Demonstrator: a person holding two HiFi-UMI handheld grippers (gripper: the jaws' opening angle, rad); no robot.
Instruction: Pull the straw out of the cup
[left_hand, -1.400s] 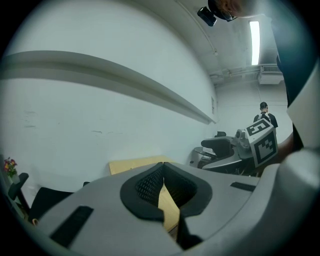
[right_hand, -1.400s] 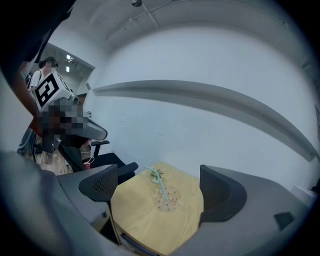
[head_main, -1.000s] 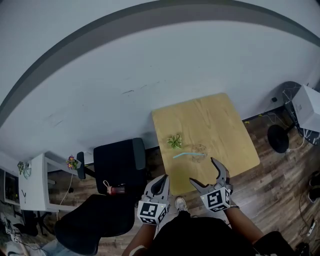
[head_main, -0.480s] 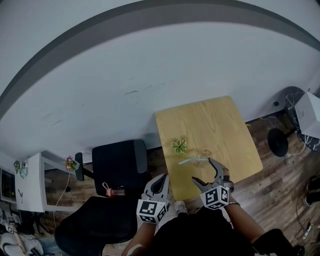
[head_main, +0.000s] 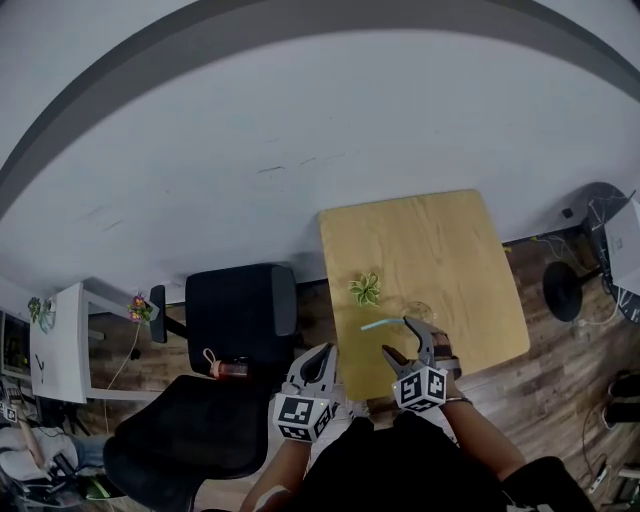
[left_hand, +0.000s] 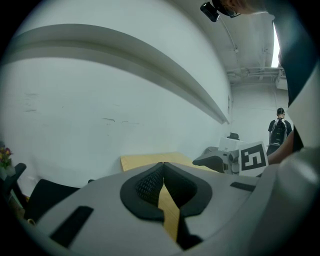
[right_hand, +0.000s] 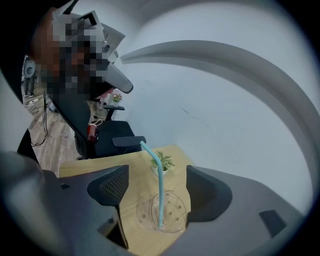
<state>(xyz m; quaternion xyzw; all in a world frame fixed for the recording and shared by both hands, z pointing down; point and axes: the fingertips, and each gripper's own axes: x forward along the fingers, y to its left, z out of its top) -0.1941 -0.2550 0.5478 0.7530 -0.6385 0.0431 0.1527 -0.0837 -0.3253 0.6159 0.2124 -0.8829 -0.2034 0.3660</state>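
Observation:
A clear plastic cup (right_hand: 164, 212) stands on the wooden table (right_hand: 90, 167), near its front edge, with a light blue bent straw (right_hand: 160, 186) upright in it. My right gripper (right_hand: 159, 194) hovers just over the cup, and its jaws are closing. The straw stands between the pads (right_hand: 113, 187) without touching either one. In the head view the right gripper (head_main: 404, 338) reaches the cup (head_main: 419, 311) and the straw (head_main: 379, 323) leans to the left. My left gripper (head_main: 321, 358) hangs off the table's front left corner; its fingertips (left_hand: 163, 164) meet, holding nothing.
A small potted plant (head_main: 365, 290) sits on the table (head_main: 440, 250) just behind the cup. Two black office chairs (head_main: 241, 314) stand left of the table, before a white wall. A black stand base (head_main: 561, 285) is on the floor at right. A person (left_hand: 277, 133) stands far off.
My right gripper has dropped and moved forward over the cup, and its jaws have narrowed around the straw. The left gripper has sunk a little beside the table.

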